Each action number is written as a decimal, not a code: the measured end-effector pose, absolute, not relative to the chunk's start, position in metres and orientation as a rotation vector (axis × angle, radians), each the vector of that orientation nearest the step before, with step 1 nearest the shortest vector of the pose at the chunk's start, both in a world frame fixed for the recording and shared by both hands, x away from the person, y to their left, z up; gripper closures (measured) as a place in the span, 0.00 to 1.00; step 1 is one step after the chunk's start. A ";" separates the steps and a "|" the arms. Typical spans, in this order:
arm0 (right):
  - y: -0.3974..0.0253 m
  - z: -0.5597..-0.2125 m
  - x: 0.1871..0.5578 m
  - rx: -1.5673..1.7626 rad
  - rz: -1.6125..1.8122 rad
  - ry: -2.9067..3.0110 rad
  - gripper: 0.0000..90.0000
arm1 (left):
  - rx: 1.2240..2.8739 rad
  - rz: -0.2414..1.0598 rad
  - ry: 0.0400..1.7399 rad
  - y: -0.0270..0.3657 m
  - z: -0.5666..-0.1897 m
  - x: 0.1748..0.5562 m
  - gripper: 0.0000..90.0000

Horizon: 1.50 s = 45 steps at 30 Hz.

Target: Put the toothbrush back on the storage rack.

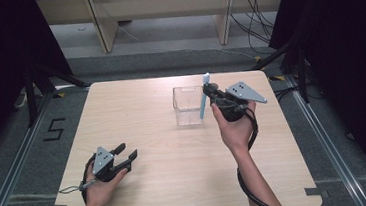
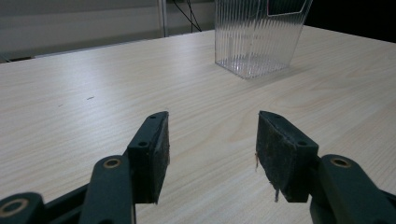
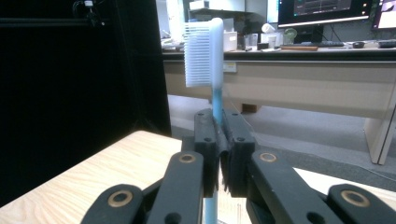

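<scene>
Right gripper (image 1: 209,91) raised, clamping upright toothbrush (image 1: 203,98)

One toothbrush (image 1: 203,96) (blue handle, white bristles), at about one o'clock on the table (image 1: 176,164). One clear ribbed container (image 1: 188,105), just beside it toward twelve. Two grippers: the left gripper (image 1: 127,154) at seven o'clock, the right gripper (image 1: 210,91) at one.

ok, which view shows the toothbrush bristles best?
The right gripper view: the toothbrush stands upright in the shut right tongs, white bristles sharp in profile. The high view shows it as a thin blue stick beside the clear container, bristles unreadable.
</scene>
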State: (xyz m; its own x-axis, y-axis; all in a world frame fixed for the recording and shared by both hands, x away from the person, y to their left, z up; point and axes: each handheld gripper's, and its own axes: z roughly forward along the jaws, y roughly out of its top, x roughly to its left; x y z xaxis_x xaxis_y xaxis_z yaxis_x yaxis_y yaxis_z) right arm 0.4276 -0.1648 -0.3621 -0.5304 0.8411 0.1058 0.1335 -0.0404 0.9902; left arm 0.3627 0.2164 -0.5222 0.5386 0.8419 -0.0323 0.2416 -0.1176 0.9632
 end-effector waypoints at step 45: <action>-0.165 -0.352 0.468 1.069 1.585 1.621 0.96 | 1.650 0.654 0.935 0.215 -0.522 0.362 0.48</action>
